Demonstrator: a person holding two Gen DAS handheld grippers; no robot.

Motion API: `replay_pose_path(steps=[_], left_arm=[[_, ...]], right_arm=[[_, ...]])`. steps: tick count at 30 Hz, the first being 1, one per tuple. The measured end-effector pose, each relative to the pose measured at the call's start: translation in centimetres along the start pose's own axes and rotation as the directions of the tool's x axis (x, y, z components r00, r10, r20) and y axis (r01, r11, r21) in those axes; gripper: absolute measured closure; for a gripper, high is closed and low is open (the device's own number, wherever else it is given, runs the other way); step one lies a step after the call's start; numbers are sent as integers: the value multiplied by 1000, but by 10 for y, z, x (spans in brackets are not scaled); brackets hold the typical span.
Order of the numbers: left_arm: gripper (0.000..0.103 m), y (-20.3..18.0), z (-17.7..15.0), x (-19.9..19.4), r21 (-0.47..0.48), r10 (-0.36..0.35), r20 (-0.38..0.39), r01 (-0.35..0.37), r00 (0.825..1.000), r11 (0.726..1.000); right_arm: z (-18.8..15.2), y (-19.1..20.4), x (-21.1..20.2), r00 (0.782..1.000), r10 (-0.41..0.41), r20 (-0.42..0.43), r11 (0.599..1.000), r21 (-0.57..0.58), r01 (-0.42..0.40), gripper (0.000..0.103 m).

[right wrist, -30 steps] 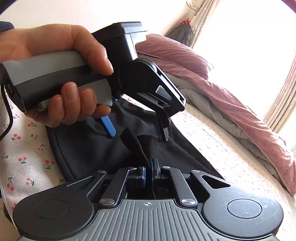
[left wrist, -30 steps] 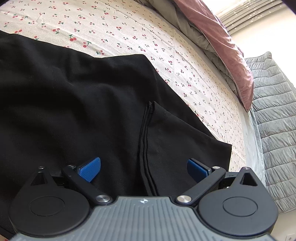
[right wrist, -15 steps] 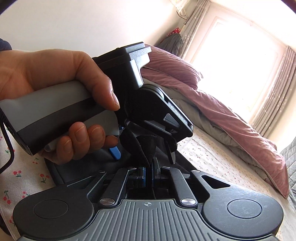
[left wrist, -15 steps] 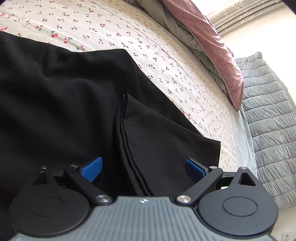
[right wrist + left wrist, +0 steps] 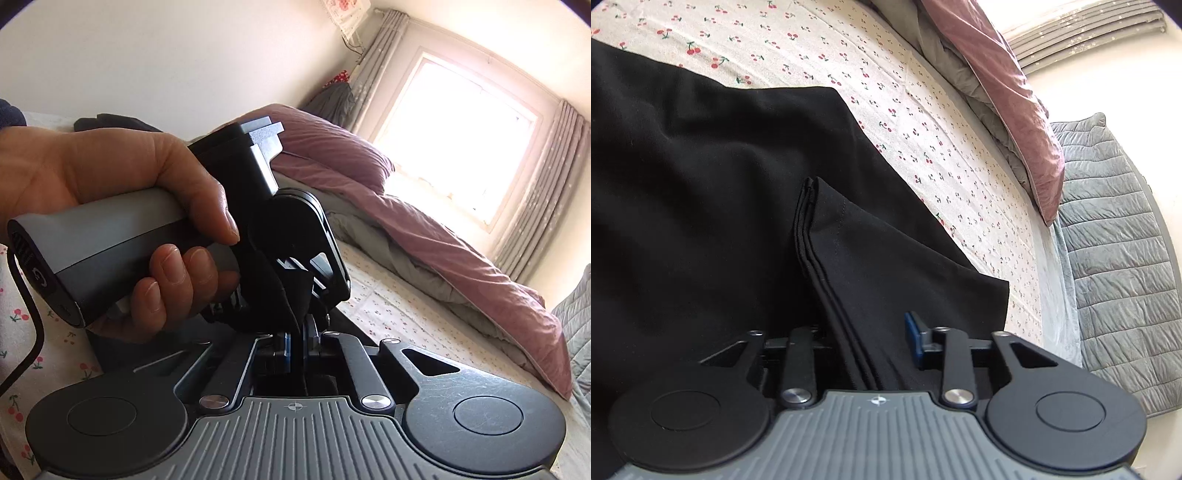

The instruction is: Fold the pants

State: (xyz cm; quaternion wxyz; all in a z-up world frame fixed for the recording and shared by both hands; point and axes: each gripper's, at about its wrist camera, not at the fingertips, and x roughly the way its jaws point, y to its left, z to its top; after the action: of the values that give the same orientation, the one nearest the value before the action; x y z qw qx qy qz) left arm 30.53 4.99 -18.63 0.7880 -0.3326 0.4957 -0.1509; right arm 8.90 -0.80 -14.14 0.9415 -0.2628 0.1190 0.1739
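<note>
Pants (image 5: 713, 206): black, spread across the cherry-print bed sheet (image 5: 923, 122), 1 stacked hem edge raised toward your left gripper.
Left gripper (image 5: 871, 339): jaws have just been closing; they now pinch the layered hem fold of the pants.
Right gripper (image 5: 293, 345): pads pressed together on a black fold of the pants.
Left hand (image 5: 122, 218): wrapped around the left gripper's grey handle.
Background: pink duvet (image 5: 424, 229) along the bed's far side.
</note>
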Motion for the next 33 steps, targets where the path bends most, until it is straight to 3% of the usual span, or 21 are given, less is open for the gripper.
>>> replay_pose_path(steps=[9, 16, 20, 22, 24, 30, 32, 33], left_arm=[[103, -6, 3, -22, 84, -8, 58, 3, 998, 997], [103, -7, 11, -30, 169, 29, 82, -42, 996, 985], [103, 3, 13, -33, 167, 50, 94, -65, 994, 984], [103, 8, 15, -35, 147, 49, 89, -61, 995, 987], [103, 12, 16, -39, 137, 45, 93, -58, 995, 989], [103, 19, 20, -46, 118, 48, 105, -61, 993, 991], [103, 20, 22, -49, 118, 51, 110, -64, 993, 991], [103, 20, 24, -50, 118, 51, 113, -65, 992, 991]], right_arm=[[3, 11, -14, 999, -2, 45, 1000, 29, 1, 97], [8, 23, -12, 998, 19, 62, 998, 58, -22, 97], [9, 36, -7, 998, 28, 50, 999, 40, -30, 93], [8, 38, -1, 999, 0, 50, 1000, 31, -1, 60], [7, 40, 2, 998, -31, 61, 999, 27, 29, 42], [4, 41, 18, 999, -7, 43, 999, 39, 6, 46], [5, 43, 21, 998, 26, 54, 999, 19, -27, 65], [6, 43, 23, 998, 32, 55, 999, 5, -32, 88]])
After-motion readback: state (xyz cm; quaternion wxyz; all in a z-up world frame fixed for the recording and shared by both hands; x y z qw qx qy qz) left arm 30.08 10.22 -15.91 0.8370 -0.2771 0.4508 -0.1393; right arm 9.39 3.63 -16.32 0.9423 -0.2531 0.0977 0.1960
